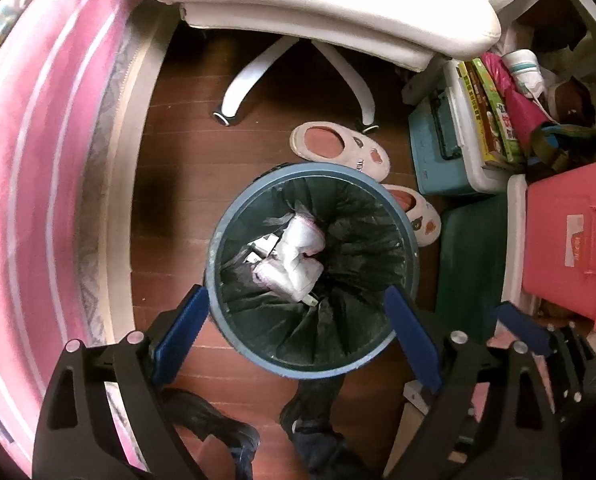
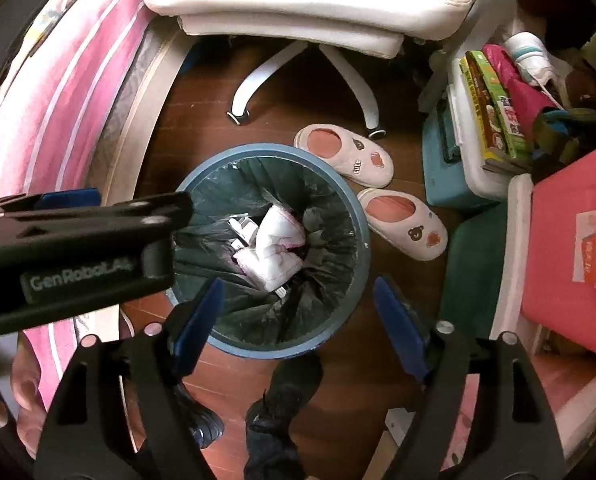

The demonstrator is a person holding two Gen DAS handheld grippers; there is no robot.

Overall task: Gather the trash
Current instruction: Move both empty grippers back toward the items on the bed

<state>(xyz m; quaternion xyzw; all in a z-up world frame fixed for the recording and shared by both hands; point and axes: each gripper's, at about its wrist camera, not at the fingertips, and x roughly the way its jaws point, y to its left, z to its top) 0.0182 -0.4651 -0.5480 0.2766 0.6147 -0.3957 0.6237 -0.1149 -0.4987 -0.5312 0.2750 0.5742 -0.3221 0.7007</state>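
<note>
Both grippers hang over the blue bin [image 1: 312, 272], jaws spread wide, nothing btwn them. Left gripper [image 1: 298, 334] and right gripper [image 2: 298, 322] point down at the liner. White crumpled trash [image 1: 294, 256] lies inside, centre of bin. Looks like a drop step is done; next probably calls for gathering the black liner [image 1: 362, 240] edges. Slippers [image 2: 346, 158] at 1 o'clock of bin. Only right view shows the left tool's body, 9 o'clock, plus a hand [image 2: 26, 396].

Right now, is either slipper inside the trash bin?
No, both slippers lie on the wooden floor beside the bin, outside its rim.
</note>
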